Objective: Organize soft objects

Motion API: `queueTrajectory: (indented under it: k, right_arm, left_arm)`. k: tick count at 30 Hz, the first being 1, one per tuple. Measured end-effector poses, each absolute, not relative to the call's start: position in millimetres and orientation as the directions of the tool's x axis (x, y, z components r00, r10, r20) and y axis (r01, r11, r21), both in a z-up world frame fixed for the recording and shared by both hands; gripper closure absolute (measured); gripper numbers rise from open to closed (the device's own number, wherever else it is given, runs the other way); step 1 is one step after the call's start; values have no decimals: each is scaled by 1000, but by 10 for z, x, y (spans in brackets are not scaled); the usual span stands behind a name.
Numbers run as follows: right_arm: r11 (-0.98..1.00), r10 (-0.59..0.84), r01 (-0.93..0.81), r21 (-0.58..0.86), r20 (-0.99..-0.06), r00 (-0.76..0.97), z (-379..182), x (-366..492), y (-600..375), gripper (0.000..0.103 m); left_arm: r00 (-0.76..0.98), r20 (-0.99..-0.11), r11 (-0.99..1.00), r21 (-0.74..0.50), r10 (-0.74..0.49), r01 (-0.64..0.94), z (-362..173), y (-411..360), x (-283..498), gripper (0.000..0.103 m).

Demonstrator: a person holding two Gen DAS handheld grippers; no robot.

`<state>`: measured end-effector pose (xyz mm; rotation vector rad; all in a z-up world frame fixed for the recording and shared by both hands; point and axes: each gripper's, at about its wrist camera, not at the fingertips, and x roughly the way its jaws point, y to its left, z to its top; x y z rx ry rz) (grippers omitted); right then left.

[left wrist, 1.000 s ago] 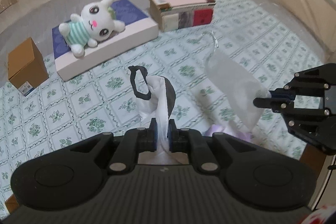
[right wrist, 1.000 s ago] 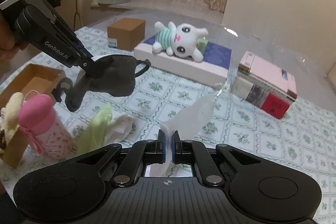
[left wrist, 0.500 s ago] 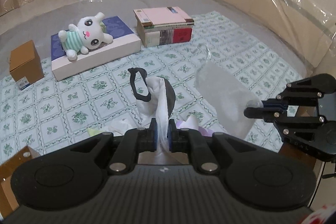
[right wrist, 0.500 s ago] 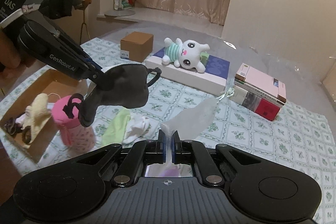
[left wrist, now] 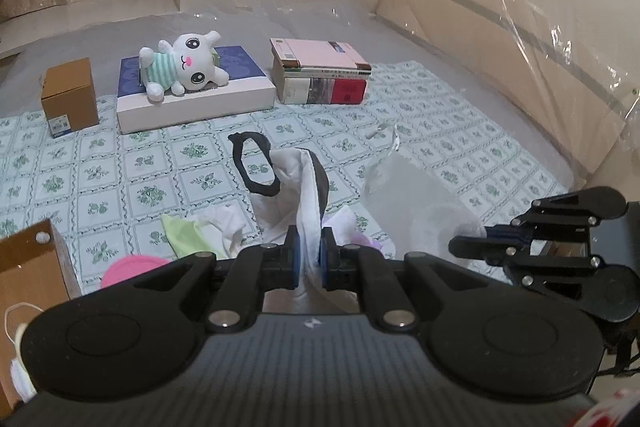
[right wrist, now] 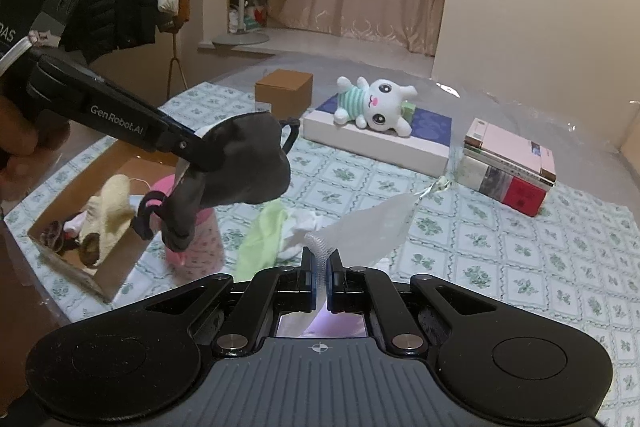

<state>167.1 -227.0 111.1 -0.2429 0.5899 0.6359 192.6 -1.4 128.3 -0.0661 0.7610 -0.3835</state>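
Looking along the left gripper (left wrist: 307, 259), a dark face mask (left wrist: 308, 187) with a white lining is being pinched between its blue pads, the jaws nearly together on the fabric. The mask is being held up above the patterned cloth (left wrist: 440, 131), its black ear loop (left wrist: 256, 167) sticking out to the left. Below it, a small heap of light green and white soft items (left wrist: 208, 227) is lying on the cloth. At the right edge the right gripper (left wrist: 476, 245) is being seen side-on, clamped on a translucent mesh pouch (left wrist: 412, 199). Farther back, a white plush rabbit (left wrist: 184, 67) is lying on a flat blue-topped box (left wrist: 200, 95), with a small brown carton (left wrist: 70, 99) to its left and a stack of books (left wrist: 320, 71) to its right. A pink bottle top (left wrist: 132, 267) and the corner of an open cardboard box (left wrist: 32, 267) are showing at the lower left.

In the right wrist view, the right gripper (right wrist: 319, 277) is being kept closed on the rim of the mesh pouch (right wrist: 372, 227), which is being held out over the cloth. At the left, the left gripper (right wrist: 200, 155) is being held by a hand (right wrist: 24, 143) and is clamped on the dark mask (right wrist: 248, 163), which is hanging above a pink bottle (right wrist: 200, 239). Beside the bottle, the open cardboard box (right wrist: 120, 251) is holding a cream soft item (right wrist: 108, 211) and some darker pieces. The green and white heap (right wrist: 276, 235) is lying between the bottle and the pouch.
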Motion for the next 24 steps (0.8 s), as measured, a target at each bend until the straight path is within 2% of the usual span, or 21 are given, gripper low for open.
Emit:
queueTrajectory:
  k: [13,24]
  right_arm:
    - [784,534,-620,21,-533,657,1094,1219,-2236,99]
    - [760,561,-649,39,-543,625,935,860,-2113,99]
  left_arm:
    - [731,-579,931,-262,-361,253,1153,117,1320,95]
    - [747,-580,945,-234,-326,230,984,164,851,95]
